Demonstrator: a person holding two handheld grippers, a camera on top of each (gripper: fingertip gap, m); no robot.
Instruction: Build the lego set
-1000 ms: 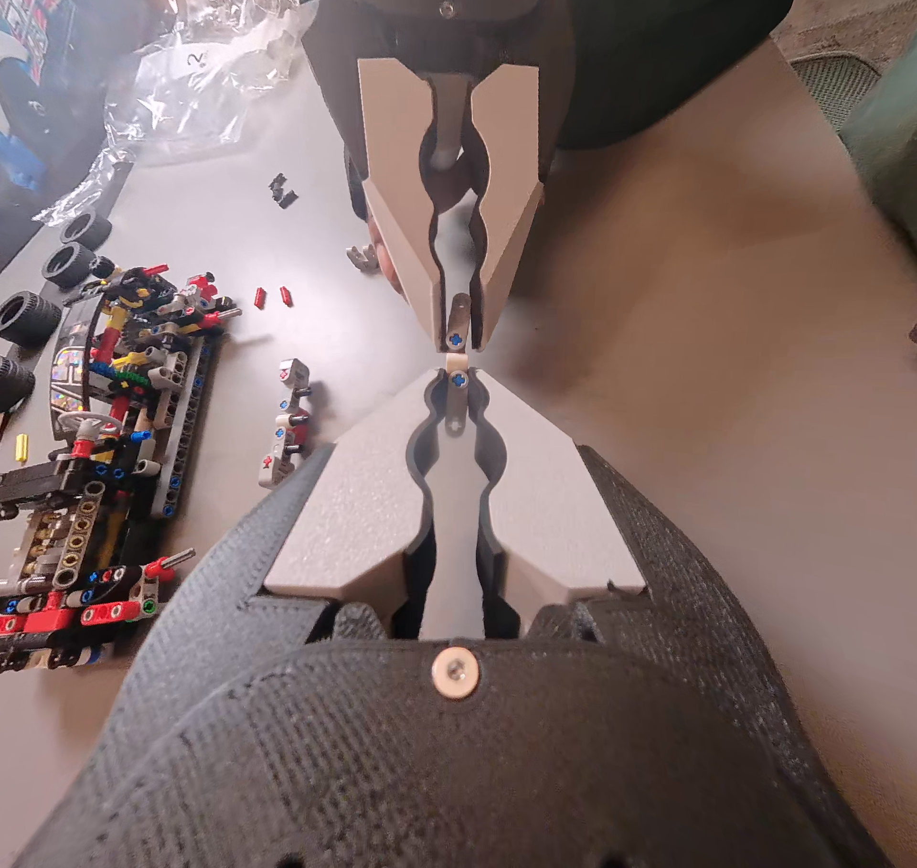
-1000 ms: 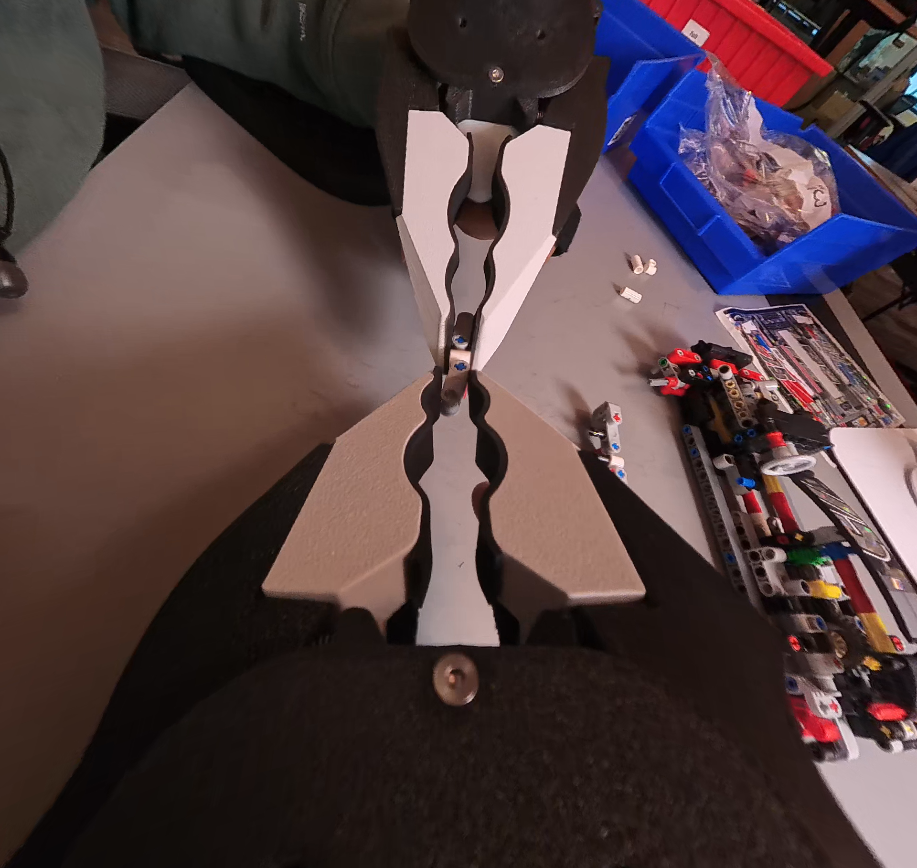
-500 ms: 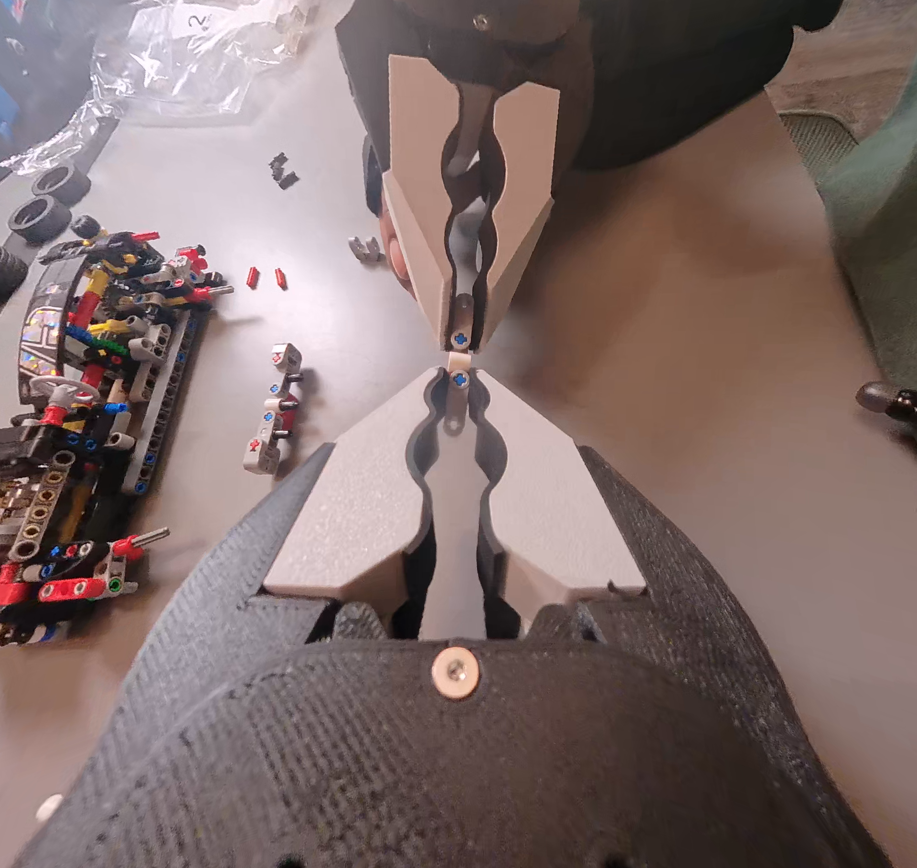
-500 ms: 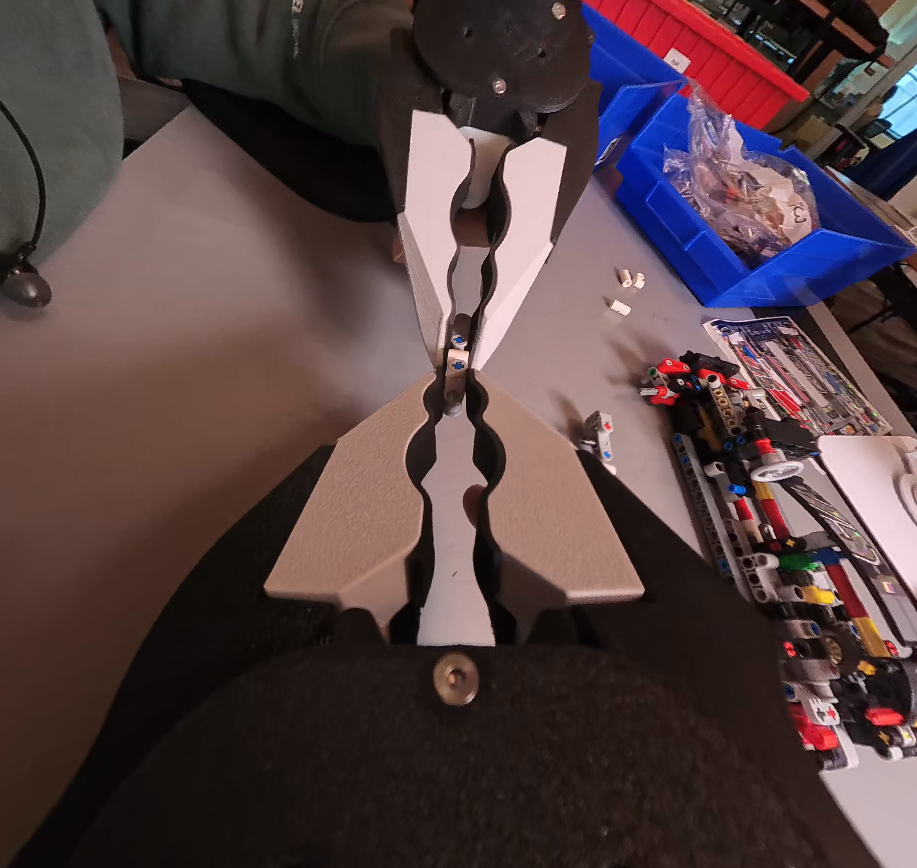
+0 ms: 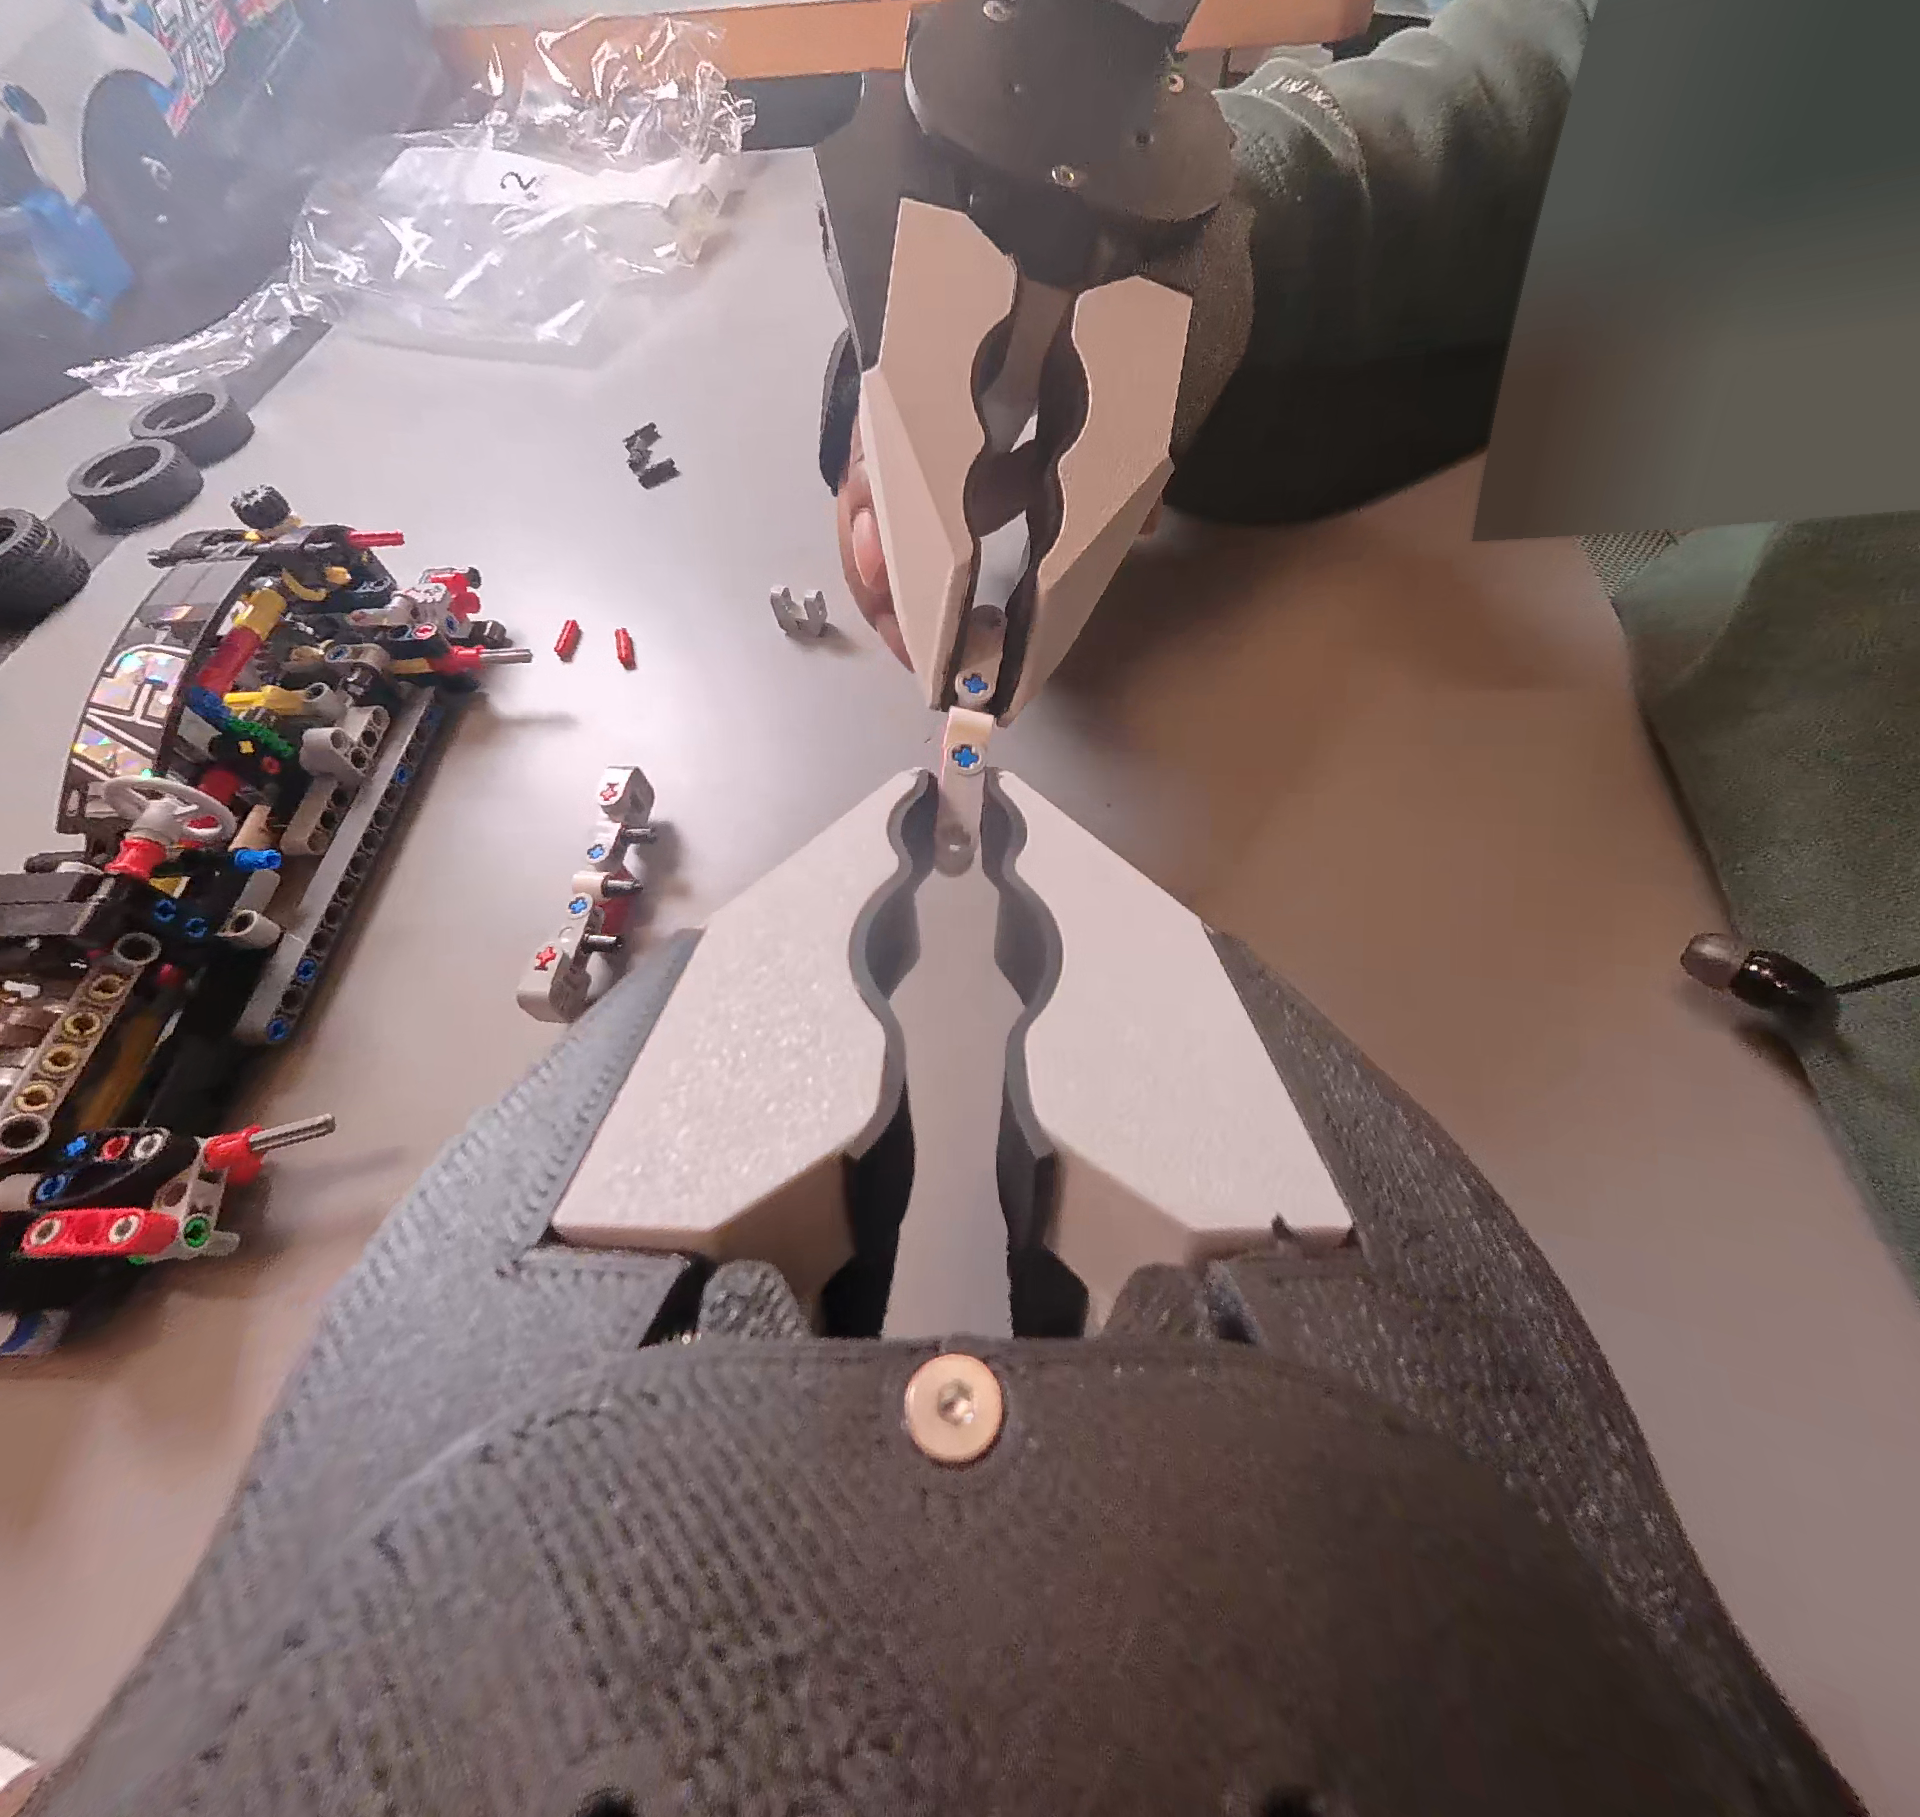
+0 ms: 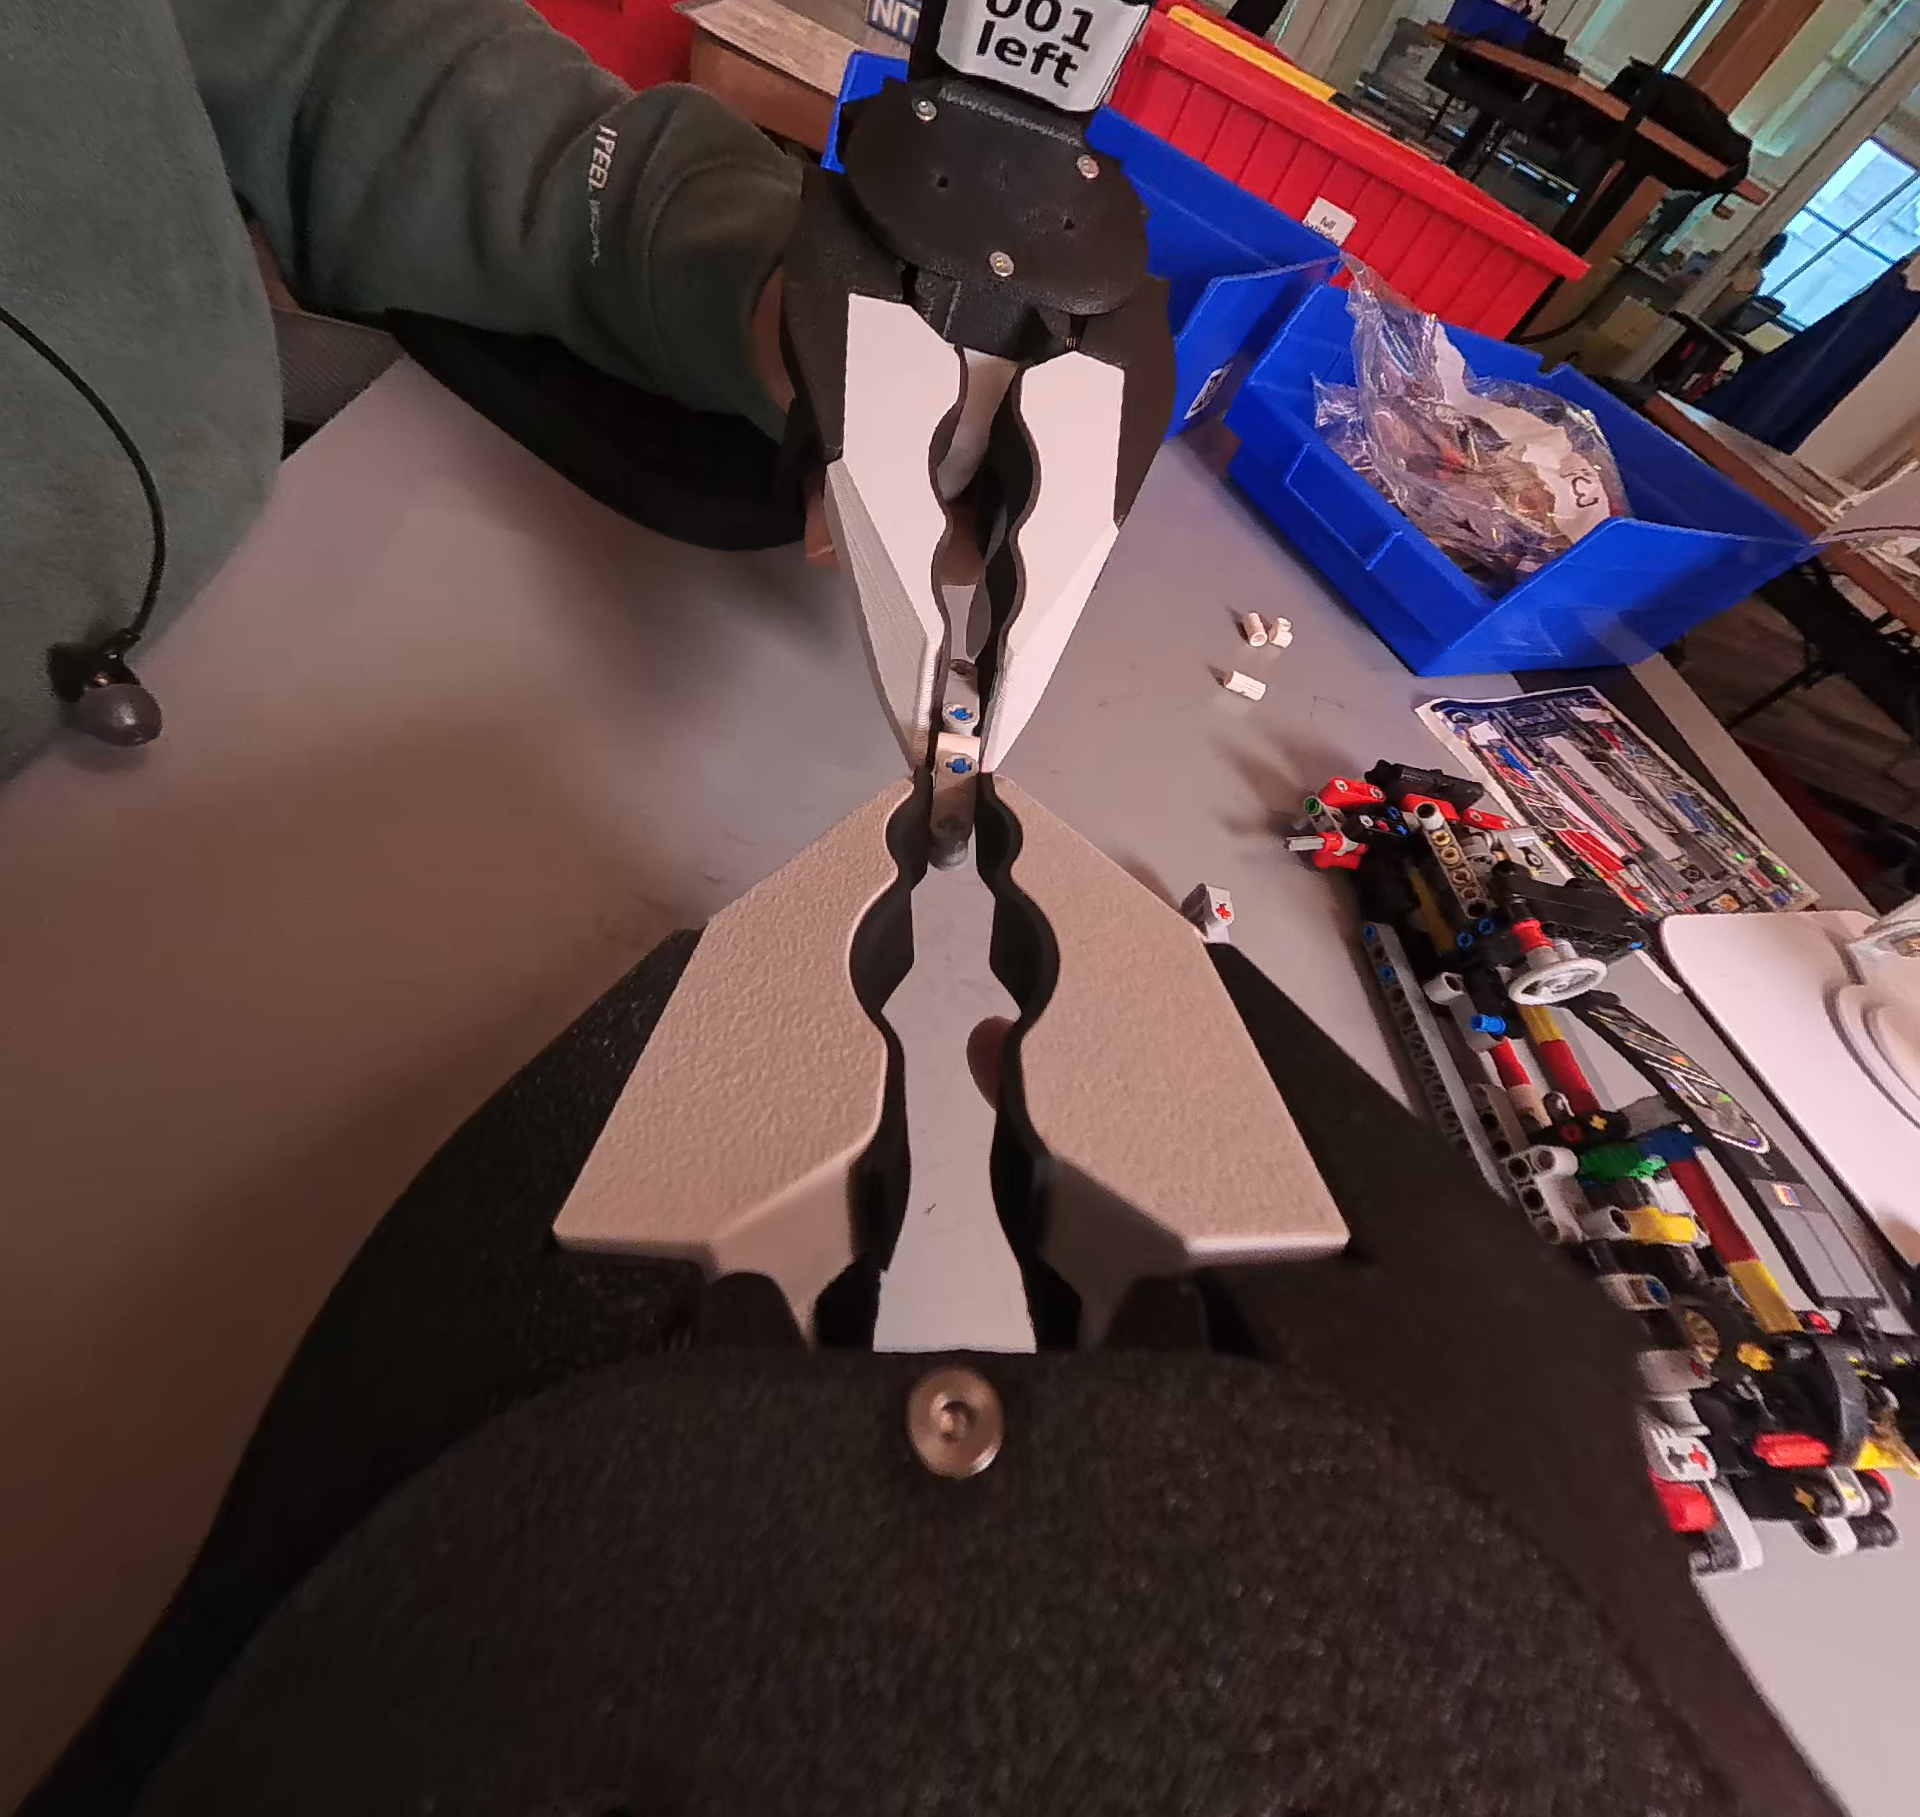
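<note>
The left gripper (image 5: 958,799) points forward over the grey bench (image 5: 1299,780), its pale fingers pressed together on a small light-grey lego beam with a blue cross pin (image 5: 963,765). Facing it tip to tip, the right gripper (image 5: 977,697) reaches down at a steep slant, held by a hand in a dark green sleeve (image 5: 1340,209), and pinches a second small grey lego beam with a blue pin (image 5: 975,684). The two pieces meet end to end just above the bench.

In the right wrist view the same pairing shows: the right gripper (image 6: 951,796) low in front, the left gripper (image 6: 961,728) coming down from above.

The partly built multicoloured lego car chassis (image 5: 187,832) lies well to the side, with a short grey lego sub-assembly with black pegs (image 5: 587,900) between it and the grippers.
</note>
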